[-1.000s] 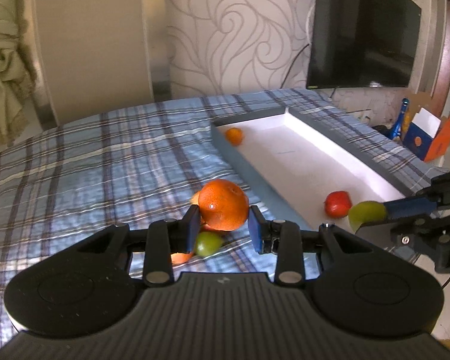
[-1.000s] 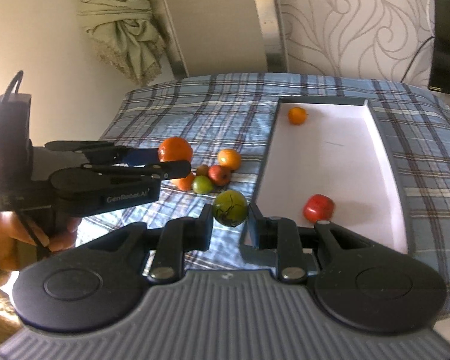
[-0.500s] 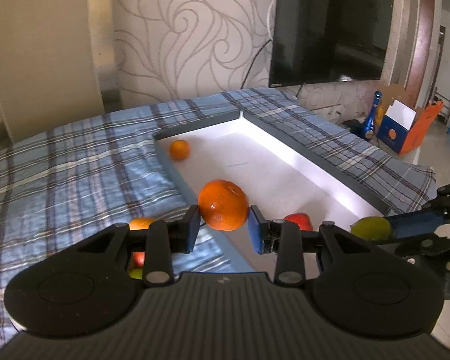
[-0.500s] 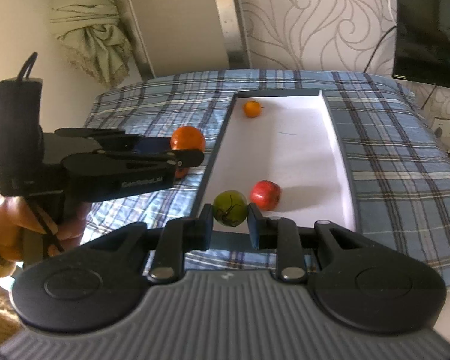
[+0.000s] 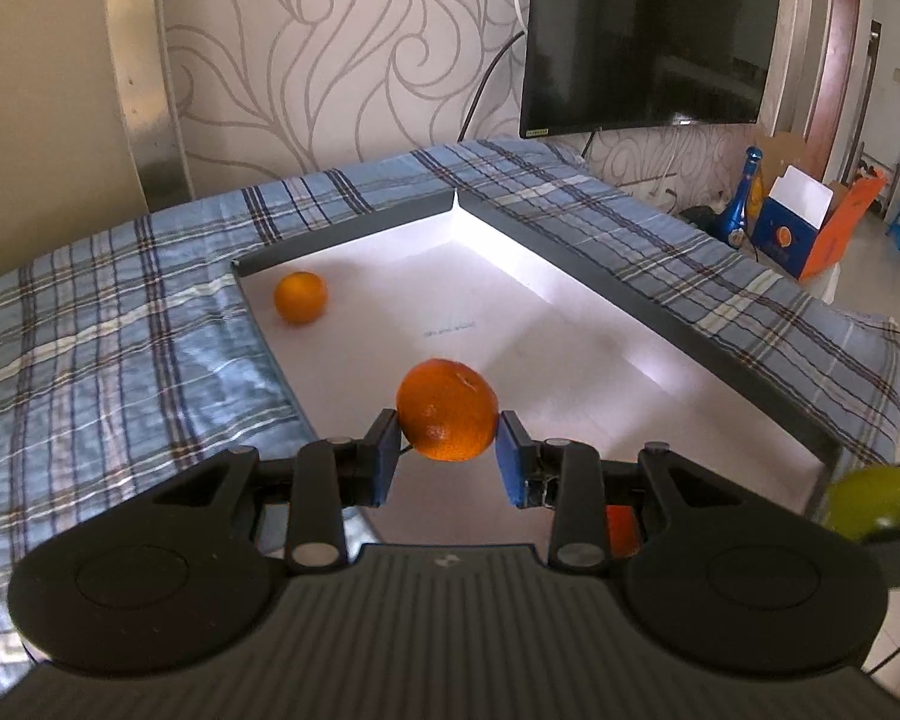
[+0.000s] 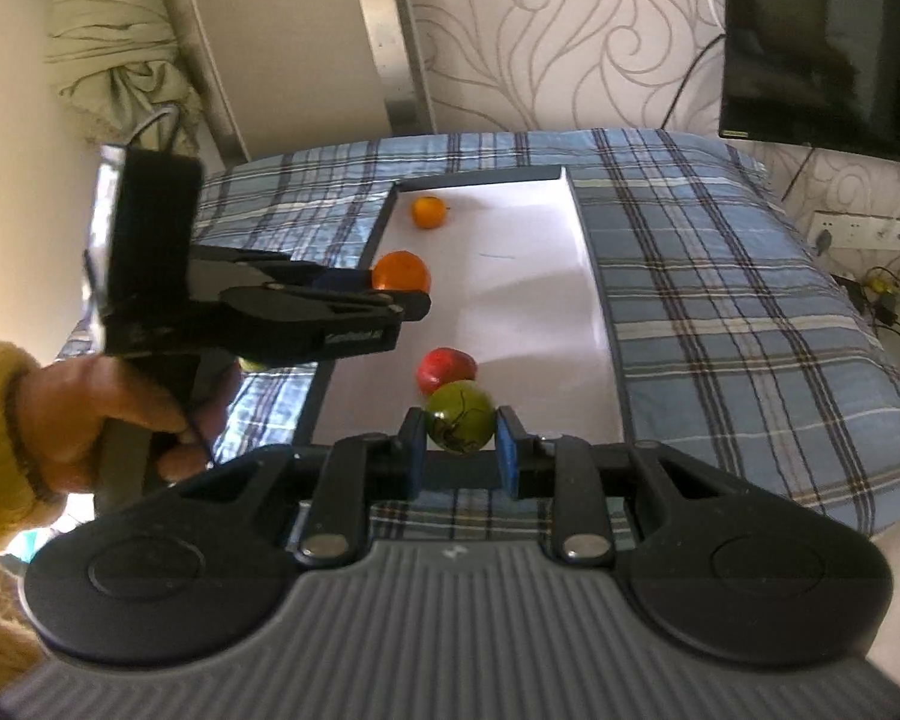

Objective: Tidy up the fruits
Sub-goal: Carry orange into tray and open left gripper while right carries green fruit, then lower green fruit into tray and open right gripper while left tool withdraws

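Note:
My left gripper (image 5: 447, 447) is shut on a large orange (image 5: 447, 409) and holds it above the white tray (image 5: 570, 360); it also shows in the right wrist view (image 6: 399, 271). My right gripper (image 6: 457, 444) is shut on a green fruit (image 6: 457, 423) over the tray's near end; the green fruit shows in the left wrist view (image 5: 873, 501). A small orange (image 5: 300, 297) lies in the tray's far left corner (image 6: 429, 211). A red fruit (image 6: 446, 367) lies in the tray just beyond the green fruit.
The tray (image 6: 582, 252) has a dark grey rim and lies on a blue plaid bedcover (image 6: 720, 300). A TV (image 5: 648, 30) hangs on the patterned wall. A blue bottle (image 5: 744, 198) and an orange and blue box (image 5: 810, 228) stand on the floor to the right.
Both grippers have moved right and forward over the tray with their fruits. The loose fruits on the bedcover have dropped out of view.

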The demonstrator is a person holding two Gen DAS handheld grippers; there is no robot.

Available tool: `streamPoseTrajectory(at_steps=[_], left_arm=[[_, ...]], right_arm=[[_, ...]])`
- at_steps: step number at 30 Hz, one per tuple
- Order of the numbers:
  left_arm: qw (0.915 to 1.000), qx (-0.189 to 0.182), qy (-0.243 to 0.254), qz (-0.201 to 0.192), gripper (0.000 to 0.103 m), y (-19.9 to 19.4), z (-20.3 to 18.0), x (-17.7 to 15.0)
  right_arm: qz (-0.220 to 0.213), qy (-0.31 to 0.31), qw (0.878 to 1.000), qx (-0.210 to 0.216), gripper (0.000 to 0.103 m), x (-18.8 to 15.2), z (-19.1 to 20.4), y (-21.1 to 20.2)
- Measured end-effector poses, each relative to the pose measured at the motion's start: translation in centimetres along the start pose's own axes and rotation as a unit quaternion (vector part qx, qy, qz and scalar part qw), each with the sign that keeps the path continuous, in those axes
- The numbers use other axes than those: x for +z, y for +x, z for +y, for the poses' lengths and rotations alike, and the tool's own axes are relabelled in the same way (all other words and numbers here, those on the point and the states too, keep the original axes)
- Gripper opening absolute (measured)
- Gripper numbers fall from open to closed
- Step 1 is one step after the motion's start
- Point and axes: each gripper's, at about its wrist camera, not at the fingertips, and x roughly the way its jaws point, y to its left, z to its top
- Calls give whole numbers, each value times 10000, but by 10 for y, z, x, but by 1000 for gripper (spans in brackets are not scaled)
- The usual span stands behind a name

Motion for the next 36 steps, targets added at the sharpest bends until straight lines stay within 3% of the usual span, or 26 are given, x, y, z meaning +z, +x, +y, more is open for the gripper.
streamPoseTrajectory(at_steps=[13, 15, 17, 36], left_arm=[[9999, 11, 115, 127, 41, 20, -3, 1], [9999, 54, 132, 88, 54, 20, -3, 1], [9999, 93, 121, -4, 59, 16, -2, 2], [9991, 129, -113, -384, 59, -70, -3, -12]], right_arm=[[54, 108, 9998, -146, 28, -1, -7, 2], [59, 94, 9999, -127, 28, -1, -7, 2], [70, 74, 9999, -104, 28, 0, -6, 4], [4, -73, 9998, 203, 28, 13, 2, 19]])
